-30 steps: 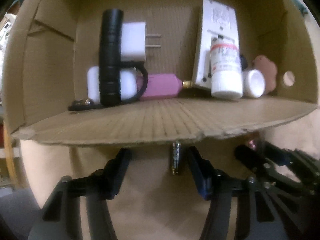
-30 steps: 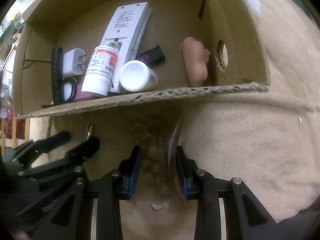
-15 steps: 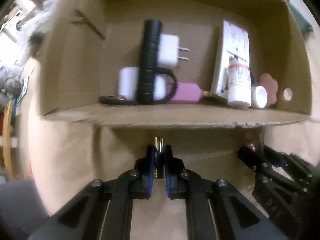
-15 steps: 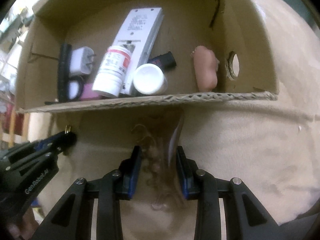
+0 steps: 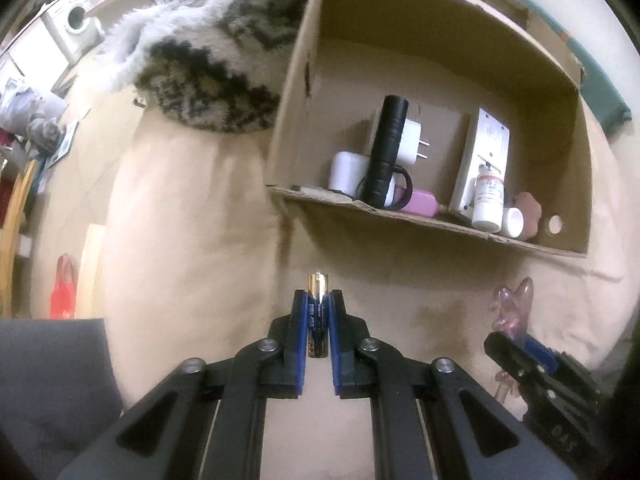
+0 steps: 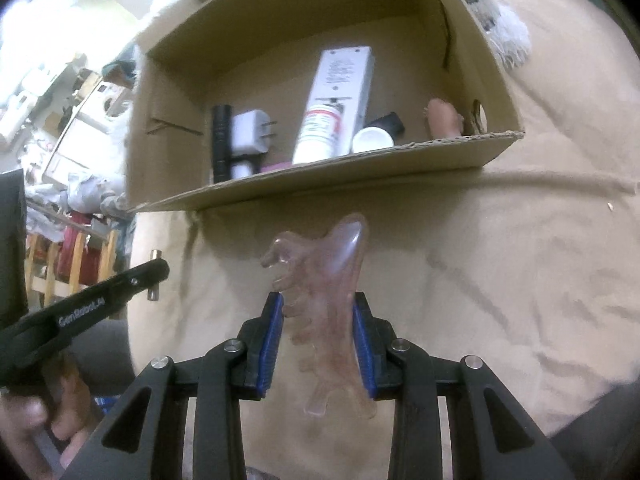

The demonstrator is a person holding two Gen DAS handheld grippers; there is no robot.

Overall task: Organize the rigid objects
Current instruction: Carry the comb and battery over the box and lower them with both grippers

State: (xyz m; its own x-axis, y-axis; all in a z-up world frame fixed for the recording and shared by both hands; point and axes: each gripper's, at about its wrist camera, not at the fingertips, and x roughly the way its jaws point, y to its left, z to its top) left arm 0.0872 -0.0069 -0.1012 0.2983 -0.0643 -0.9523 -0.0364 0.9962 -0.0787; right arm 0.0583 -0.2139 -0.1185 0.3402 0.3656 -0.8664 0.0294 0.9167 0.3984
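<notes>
My left gripper (image 5: 318, 300) is shut on a dark blue and gold battery (image 5: 317, 316), held upright above the beige bedding in front of a cardboard box (image 5: 424, 228). My right gripper (image 6: 318, 300) is shut on a translucent pink comb (image 6: 328, 280), also lifted before the box (image 6: 340, 168); the comb shows in the left wrist view (image 5: 514, 308) too. The box holds a black flashlight (image 5: 386, 156), a white charger plug (image 5: 412, 144), a pink case (image 5: 420, 208), a white remote (image 5: 486, 152), a pill bottle (image 5: 488, 200) and a white cap (image 5: 513, 222).
A fluffy grey and white blanket (image 5: 200, 68) lies against the box's left side. Beige bedding (image 6: 500, 280) spreads under and right of the box. A grey seat (image 5: 52, 380) is at lower left. Room clutter and a wooden frame (image 6: 52, 256) are far left.
Both grippers have risen and pulled back from the box, carrying the battery and the comb. The left gripper went from open around the battery to shut on it.
</notes>
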